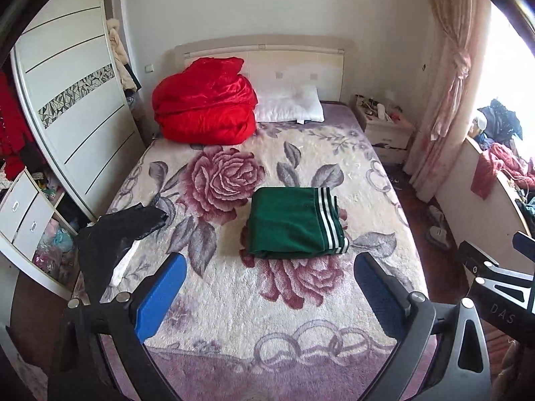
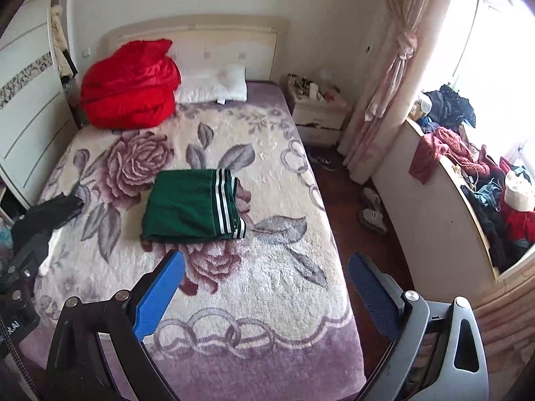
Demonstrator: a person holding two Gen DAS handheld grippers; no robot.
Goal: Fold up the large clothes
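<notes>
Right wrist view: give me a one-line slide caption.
Open right gripper above the floral blanket, facing folded green striped garment; red quilt at the headboard.

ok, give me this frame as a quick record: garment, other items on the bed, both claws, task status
garment: green garment with white stripes, folded into a compact rectangle, lying mid-bed
surface: floral blanket covering the bed
other items: red quilt bundled at the headboard, white pillow beside it, black garment at the bed's left edge
left claw: open, empty, above the foot of the bed
right claw: open, empty, clear of the garment
task status: green piece looks folded; black one is not
</notes>
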